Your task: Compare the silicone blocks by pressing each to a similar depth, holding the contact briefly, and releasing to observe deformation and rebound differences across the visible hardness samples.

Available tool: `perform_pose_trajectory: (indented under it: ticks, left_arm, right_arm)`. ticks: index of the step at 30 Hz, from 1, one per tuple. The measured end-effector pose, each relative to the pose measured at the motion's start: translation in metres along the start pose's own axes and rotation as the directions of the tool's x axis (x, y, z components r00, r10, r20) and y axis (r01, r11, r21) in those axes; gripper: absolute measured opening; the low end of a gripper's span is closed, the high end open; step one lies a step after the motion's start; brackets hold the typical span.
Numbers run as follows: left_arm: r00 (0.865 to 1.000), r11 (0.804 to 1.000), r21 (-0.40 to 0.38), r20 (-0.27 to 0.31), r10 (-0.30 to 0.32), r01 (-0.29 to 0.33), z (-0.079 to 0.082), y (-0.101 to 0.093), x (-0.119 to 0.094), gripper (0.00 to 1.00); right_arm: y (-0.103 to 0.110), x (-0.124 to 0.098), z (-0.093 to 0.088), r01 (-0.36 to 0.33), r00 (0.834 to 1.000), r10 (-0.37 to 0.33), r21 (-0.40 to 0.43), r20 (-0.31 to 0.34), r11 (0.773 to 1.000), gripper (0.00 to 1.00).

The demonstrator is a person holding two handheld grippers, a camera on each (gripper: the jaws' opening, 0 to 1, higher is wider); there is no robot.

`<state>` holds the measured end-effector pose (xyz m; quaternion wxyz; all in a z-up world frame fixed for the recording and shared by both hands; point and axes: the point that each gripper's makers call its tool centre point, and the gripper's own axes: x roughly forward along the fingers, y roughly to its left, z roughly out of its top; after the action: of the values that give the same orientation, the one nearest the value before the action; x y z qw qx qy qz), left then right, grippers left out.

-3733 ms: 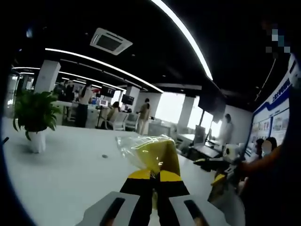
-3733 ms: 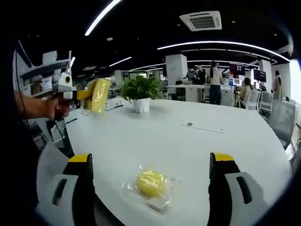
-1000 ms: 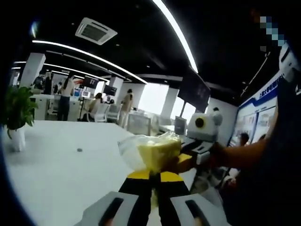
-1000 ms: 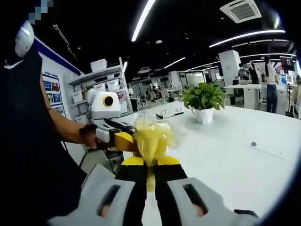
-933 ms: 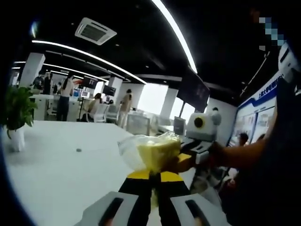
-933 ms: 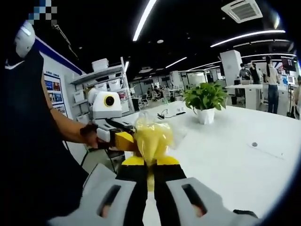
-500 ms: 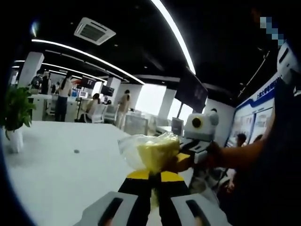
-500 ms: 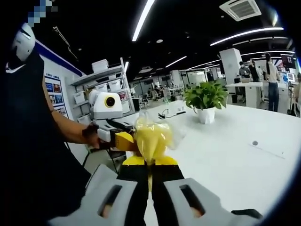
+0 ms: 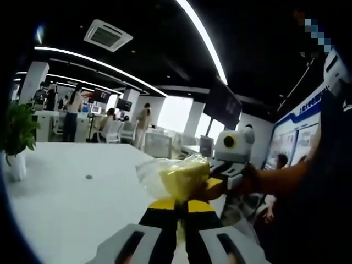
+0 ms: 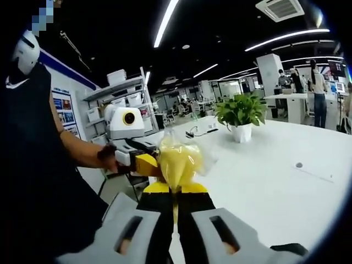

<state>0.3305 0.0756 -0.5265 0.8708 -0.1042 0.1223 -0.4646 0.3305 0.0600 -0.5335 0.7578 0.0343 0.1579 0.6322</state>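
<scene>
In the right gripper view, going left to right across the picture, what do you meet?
Person's dark sleeve → left gripper → yellow silicone block in a clear plastic bag → green potted plant in a white pot → people standing at the far desks.

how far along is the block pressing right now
Done: the bagged yellow block is lifted off the white table. In hand: both the left gripper and right gripper are shut on it, squeezing. Left: the release and rebound check; no other samples are in sight.

Left gripper view: close along own jaws, across white table (image 9: 66, 209). Right gripper view: likewise, from the opposite side. Shared: bagged yellow block (image 9: 179, 179) (image 10: 177, 160), table, potted plant (image 10: 240, 116).
</scene>
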Motion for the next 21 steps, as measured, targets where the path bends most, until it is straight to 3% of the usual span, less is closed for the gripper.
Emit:
perform_pose_trajectory:
  ticks: [7,11,18,21]
  left_arm:
    - [1.000,1.000,0.007,-0.013,0.009,-0.009,0.004,0.004,-0.005,0.00]
    - [1.000,1.000,0.006,0.001,0.027,-0.027,0.008,0.007,-0.007,0.00]
    - [0.999,0.999,-0.024,0.026,0.036,-0.035,0.015,0.008,-0.010,0.00]
    - [0.999,0.999,-0.037,0.035,0.039,-0.038,0.018,0.007,-0.007,0.00]
  right_arm:
    - [0.001,0.006,0.004,-0.008,1.000,0.008,-0.010,0.006,1.000,0.00]
    - [0.000,0.009,0.010,-0.012,0.999,0.015,-0.095,0.038,0.995,0.00]
    - [0.002,0.009,0.018,0.006,0.998,0.000,-0.109,0.056,0.994,0.05]
    - [-0.002,0.007,0.022,0.017,0.997,-0.010,-0.096,0.073,0.995,0.13]
